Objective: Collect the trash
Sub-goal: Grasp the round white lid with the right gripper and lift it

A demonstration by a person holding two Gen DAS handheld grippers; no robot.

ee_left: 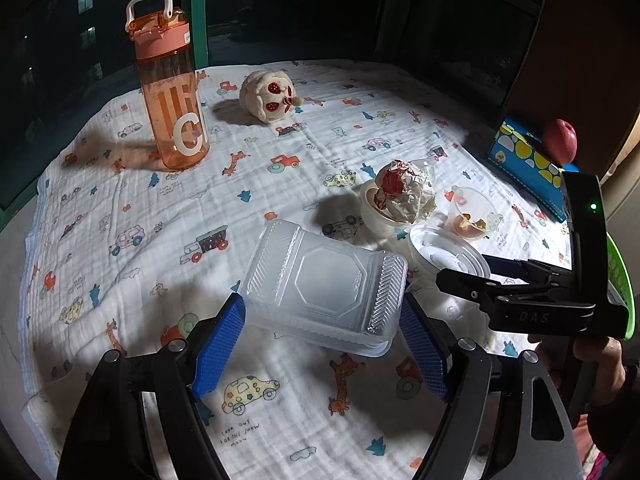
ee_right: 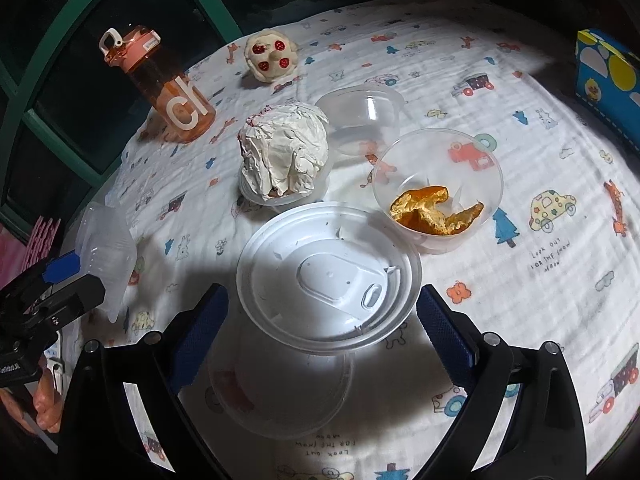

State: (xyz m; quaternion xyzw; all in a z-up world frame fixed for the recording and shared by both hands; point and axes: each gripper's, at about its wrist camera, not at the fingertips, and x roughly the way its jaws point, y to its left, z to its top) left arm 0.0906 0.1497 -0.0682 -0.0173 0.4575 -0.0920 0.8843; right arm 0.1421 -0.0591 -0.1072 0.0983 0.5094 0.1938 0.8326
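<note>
Clear plastic: most of the trash here is transparent takeaway ware, scattered on a printed cloth.
Left gripper: clamped across the short width of a rectangular lidded box; blue pads press both end walls, box tilted and seemingly raised off the cloth. Gripped by the walls, likely because they are stiffer than the lid.
Right gripper: jaws spread, nothing held; a round lid sits between the pads on a low tub, with clear gaps each side. Looks lined up for the next pickup.
Other trash: crumpled paper stuffed in a bowl, peel in a cup, empty tub behind.
Not trash, probably: orange bottle, plush toy, apple.
Bin: green rim at right edge, possibly the drop point; cannot confirm.
</note>
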